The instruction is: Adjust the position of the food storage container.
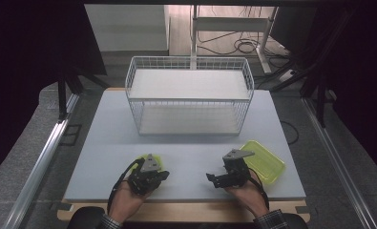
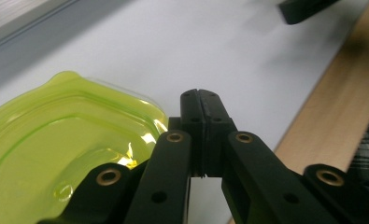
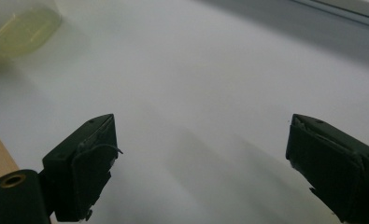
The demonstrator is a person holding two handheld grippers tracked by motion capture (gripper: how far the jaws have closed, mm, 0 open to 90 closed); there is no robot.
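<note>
Yellow-green container (image 2: 56, 140) sits on the near part of the table (image 1: 186, 143), just beside the left gripper (image 1: 148, 174), whose jaws are clenched on nothing. To take it well, my judgement: part the jaws first, then straddle the thin rim squarely before pinching. Right gripper (image 1: 226, 174) hovers nearby, jaws spread wide, holding nothing. Yellow-green lid (image 1: 265, 162) lies just beyond it to the right. Farther back stands the white wire basket (image 1: 188, 93), apparently empty.

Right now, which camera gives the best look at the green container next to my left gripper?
The left gripper view: the green container is close and sharp beside the shut left gripper. The high view shows a sliver behind that gripper; the right gripper view, a blurred corner.
</note>
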